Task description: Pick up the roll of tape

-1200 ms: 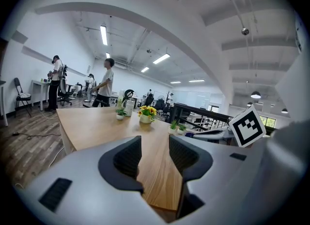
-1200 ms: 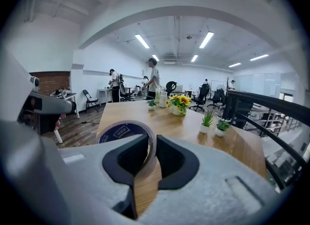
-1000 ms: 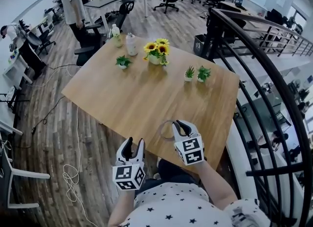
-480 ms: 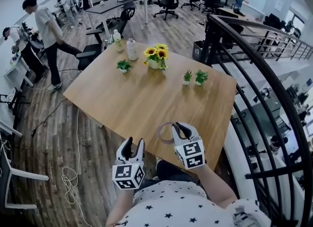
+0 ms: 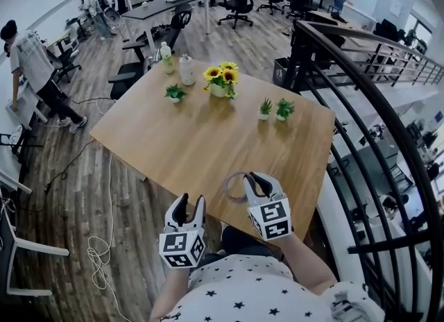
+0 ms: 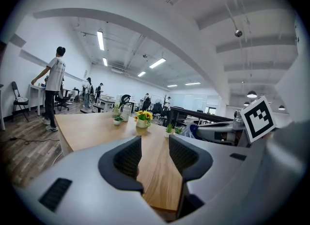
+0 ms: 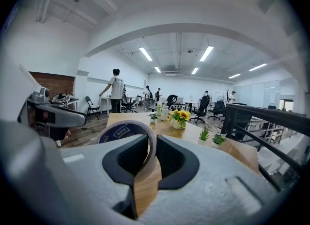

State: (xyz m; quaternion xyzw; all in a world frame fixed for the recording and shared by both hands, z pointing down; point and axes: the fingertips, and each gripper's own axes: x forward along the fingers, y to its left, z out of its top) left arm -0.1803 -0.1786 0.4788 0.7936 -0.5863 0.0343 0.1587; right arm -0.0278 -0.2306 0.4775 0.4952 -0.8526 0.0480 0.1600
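Wooden office table bears sunflowers; right claw pinches roll of tape.

No legible text, even on the roll of tape

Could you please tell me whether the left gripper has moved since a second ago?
No. The left gripper sits in the same spot, just off the near edge of the table.
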